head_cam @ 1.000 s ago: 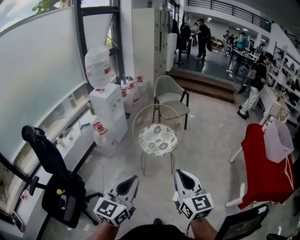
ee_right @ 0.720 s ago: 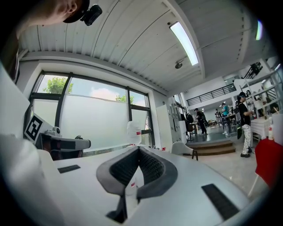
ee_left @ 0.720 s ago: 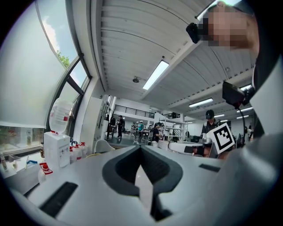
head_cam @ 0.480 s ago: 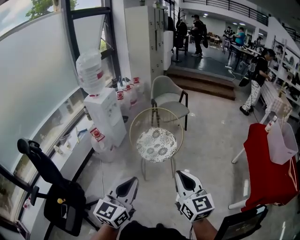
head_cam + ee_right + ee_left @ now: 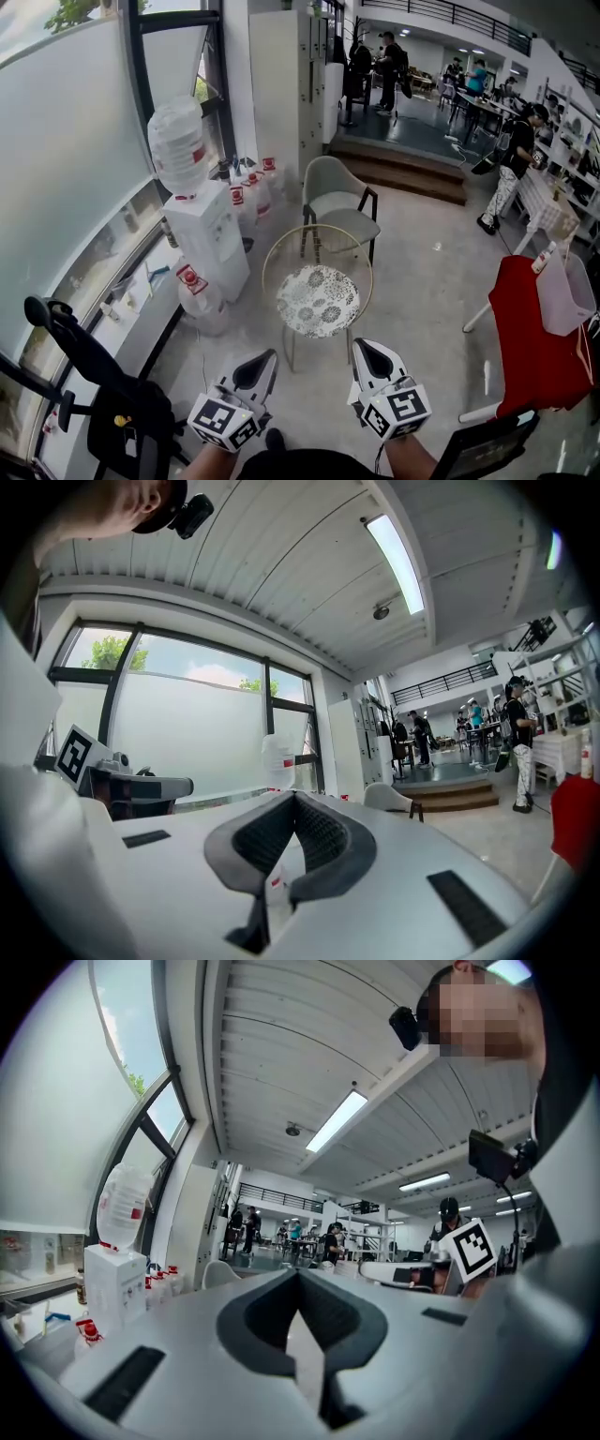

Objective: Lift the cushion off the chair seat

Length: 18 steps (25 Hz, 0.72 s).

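The right gripper (image 5: 295, 803) points level, its jaws pressed together with nothing between them. Beyond the tips stand a water dispenser bottle (image 5: 278, 753), a pale chair (image 5: 387, 799) and wide windows (image 5: 187, 733).

Chair (image 5: 317, 226) nearer now (cushion (image 5: 317, 300) too).

- The left gripper (image 5: 265, 359) is held low in front of the person and points forward, its marker cube nearest the body; its fingers (image 5: 251, 1314) are closed tip to tip.
- The right gripper (image 5: 362, 347) rides just beside it, parallel, with its fingers (image 5: 330, 840) likewise pressed together.
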Each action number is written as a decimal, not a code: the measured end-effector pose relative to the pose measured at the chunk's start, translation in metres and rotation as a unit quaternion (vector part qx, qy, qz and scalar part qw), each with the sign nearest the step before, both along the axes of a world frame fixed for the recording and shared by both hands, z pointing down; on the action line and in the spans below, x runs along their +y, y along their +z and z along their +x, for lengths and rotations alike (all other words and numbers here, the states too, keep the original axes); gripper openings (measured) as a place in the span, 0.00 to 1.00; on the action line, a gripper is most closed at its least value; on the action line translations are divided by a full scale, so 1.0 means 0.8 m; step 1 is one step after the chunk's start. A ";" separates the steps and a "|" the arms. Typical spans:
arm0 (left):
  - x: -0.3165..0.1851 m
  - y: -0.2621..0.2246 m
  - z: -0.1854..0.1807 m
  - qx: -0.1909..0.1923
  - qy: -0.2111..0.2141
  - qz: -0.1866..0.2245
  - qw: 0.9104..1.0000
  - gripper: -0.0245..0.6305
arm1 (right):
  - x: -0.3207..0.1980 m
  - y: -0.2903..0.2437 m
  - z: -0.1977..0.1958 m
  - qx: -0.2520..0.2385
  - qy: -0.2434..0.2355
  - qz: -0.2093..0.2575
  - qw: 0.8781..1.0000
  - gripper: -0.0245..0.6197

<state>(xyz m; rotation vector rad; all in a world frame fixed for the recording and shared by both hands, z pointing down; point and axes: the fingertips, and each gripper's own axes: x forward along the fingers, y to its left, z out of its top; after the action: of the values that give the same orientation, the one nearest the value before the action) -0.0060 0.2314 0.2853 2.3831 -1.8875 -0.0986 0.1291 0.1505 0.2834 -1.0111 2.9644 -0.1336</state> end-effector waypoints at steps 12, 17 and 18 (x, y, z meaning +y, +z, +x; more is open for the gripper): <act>-0.033 0.014 -0.104 0.015 0.027 0.003 1.000 0.05 | -0.028 0.009 -0.113 0.023 0.011 -0.003 1.000 0.05; -0.044 0.021 -0.139 0.023 0.037 0.001 0.999 0.05 | -0.029 0.013 -0.151 0.030 0.011 -0.002 0.999 0.05; -0.047 0.023 -0.144 0.024 0.039 0.001 0.999 0.05 | -0.030 0.014 -0.157 0.031 0.012 -0.002 0.999 0.05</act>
<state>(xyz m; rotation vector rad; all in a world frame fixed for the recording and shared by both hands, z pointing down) -0.1210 0.1941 0.3033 2.4298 -1.7709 -0.1497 0.0037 0.1266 0.2942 -1.0705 3.0065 -0.1114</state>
